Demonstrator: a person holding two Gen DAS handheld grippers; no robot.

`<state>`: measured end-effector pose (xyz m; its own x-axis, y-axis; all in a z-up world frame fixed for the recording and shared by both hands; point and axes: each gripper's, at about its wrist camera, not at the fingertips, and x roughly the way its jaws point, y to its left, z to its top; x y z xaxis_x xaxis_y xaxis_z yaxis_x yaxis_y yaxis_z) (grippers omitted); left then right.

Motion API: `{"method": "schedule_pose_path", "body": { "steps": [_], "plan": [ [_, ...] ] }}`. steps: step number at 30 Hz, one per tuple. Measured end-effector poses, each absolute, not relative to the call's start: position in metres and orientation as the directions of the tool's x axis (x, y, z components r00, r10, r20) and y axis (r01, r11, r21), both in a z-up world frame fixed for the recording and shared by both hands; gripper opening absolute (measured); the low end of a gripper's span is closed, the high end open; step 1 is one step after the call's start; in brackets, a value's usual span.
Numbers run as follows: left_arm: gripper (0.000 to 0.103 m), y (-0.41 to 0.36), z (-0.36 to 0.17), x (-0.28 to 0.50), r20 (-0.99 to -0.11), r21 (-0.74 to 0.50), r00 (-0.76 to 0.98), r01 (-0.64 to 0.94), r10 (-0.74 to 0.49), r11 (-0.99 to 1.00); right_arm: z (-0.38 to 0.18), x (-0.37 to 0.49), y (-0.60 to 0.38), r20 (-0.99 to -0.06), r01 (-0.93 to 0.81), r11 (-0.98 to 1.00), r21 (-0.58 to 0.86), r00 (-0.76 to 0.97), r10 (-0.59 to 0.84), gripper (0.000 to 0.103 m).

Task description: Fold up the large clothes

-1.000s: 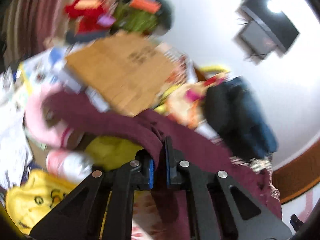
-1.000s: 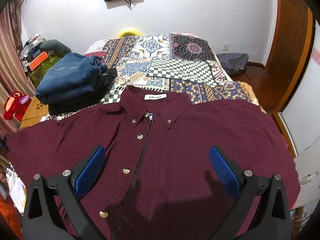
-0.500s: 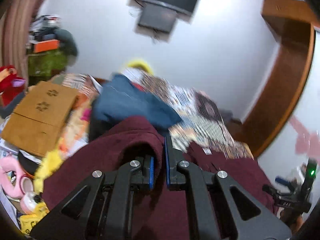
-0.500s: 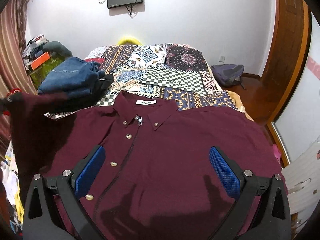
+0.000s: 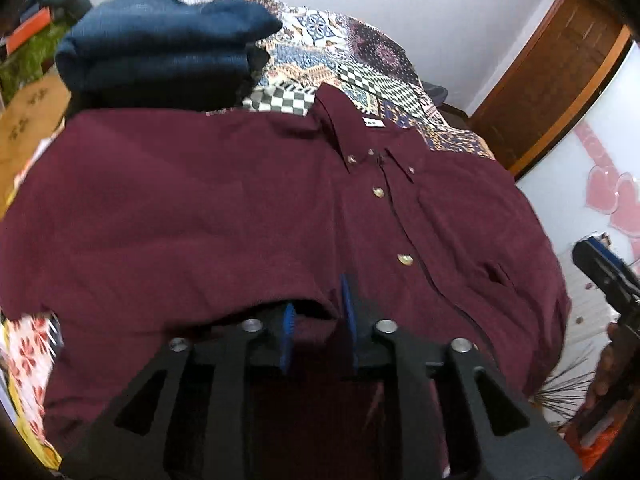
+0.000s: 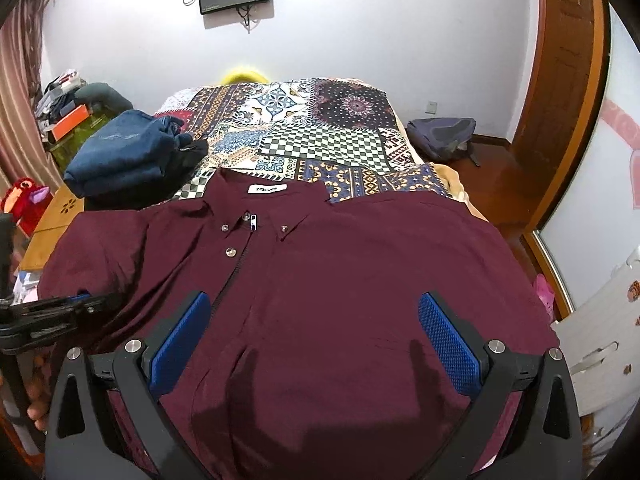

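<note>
Our left hand-held gripper (image 5: pixel 318 330) grips the folded-over edge of the maroon shirt (image 6: pixel 320 280), which lies face up on the bed (image 6: pixel 320 128) at frame centre. Our right hand-held gripper (image 6: pixel 314 344) hangs released above it. We judge folding barely begun; most folds remain.

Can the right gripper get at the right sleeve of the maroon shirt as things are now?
Probably yes. The right gripper hovers open over the maroon shirt, holding nothing, and its right sleeve lies flat on the bed with nothing on it.
</note>
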<state>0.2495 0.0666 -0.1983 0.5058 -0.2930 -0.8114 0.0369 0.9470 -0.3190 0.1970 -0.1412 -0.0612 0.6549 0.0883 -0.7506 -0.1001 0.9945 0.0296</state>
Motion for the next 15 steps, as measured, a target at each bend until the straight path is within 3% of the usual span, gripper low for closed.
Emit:
{"method": "schedule_pose_path", "body": {
  "steps": [6, 10, 15],
  "plan": [
    [0.048, 0.087, -0.157, 0.232, -0.761, -0.357, 0.570, 0.031, -0.310, 0.933, -0.057, 0.196, -0.137, -0.738, -0.107, 0.994, 0.034, 0.668, 0.097, 0.103],
    [0.065, 0.121, -0.123, 0.214, -0.698, -0.358, 0.675, -0.038, -0.241, 0.933, -0.056, 0.198, -0.132, -0.734, -0.114, 0.993, 0.029, 0.672, 0.098, 0.103],
    [0.073, 0.181, -0.109, 0.200, -0.660, -0.378, 0.739, -0.167, -0.139, 0.911, -0.058, 0.202, -0.123, -0.738, -0.125, 0.992, 0.018, 0.668, 0.097, 0.103]
  ]
}}
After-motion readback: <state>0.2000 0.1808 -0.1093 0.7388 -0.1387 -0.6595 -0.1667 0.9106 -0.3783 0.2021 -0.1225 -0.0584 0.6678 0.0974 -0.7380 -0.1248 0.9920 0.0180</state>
